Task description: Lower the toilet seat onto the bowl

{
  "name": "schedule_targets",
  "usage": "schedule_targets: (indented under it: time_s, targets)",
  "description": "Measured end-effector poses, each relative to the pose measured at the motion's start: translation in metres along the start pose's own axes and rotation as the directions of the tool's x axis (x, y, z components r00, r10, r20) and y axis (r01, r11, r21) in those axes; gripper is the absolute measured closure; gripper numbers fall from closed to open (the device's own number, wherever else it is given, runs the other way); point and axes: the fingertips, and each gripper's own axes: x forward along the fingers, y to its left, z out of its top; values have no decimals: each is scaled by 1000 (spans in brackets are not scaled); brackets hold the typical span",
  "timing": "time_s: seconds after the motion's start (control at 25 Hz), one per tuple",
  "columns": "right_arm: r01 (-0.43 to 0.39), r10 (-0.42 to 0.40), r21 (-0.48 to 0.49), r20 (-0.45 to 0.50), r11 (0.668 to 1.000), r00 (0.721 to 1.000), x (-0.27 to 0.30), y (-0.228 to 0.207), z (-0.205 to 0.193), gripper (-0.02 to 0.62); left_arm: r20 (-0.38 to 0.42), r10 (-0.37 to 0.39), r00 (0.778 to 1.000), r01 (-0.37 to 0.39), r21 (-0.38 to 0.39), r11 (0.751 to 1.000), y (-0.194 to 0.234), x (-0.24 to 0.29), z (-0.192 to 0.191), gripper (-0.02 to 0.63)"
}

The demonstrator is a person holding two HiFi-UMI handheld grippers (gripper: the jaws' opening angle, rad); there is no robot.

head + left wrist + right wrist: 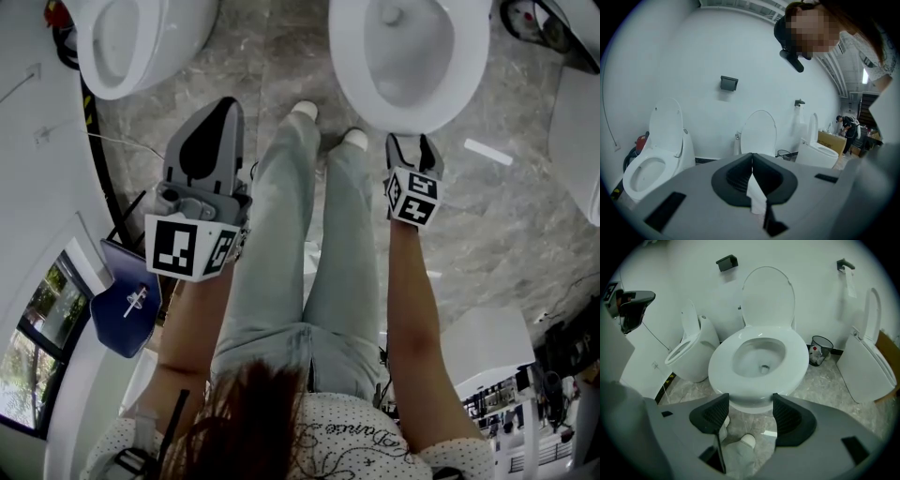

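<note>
Fingers (736, 176) of the left gripper (752, 157) were pressed flat together with nothing between them, aimed at the white wall (693, 56). The right gripper (750, 399) had its fingers (712, 414) spread wide and gripped nothing. Between them showed only the marble floor (825, 385) and the person's two shoes (304, 110), and their tips hung close to the front of the middle toilet (754, 406).

Three toilets stood along the wall, with one small bin (820, 350) and two dark holders (726, 262) mounted above.

The toilet seat (794, 357), a broad white ring, lay flat on the bowl (759, 357) of the middle toilet, straight ahead of the person's feet. Its lid (768, 296) stood upright.
</note>
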Motion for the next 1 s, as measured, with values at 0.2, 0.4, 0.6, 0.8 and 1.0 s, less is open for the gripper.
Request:
schedule_targets:
  time_s: [0.2,0.4,0.6,0.8,1.0]
  targets:
    - [2,-1,5,-21,1000,1000,14,-1,-10,291,-6,8,1000,-8,0,1000,3,-1,-7,601]
    - [6,-5,21,-45,1000,999,31,-5,-21,293,-13,19,1000,-19,-1,1000,7,0,-16,601]
    - [13,-11,25,-78,1000,997,45,-7,-29,296,-21,29,999,-29,-4,1000,12,-1,-22,601]
    - [10,-8,19,-82,1000,997,52,-9,-33,291,-24,28,999,-28,2,1000,14,0,-25,601]
    - [5,-5,-1,-107,1000,994,51,-10,-36,292,-16,32,999,-32,2,999,15,1,-21,601]
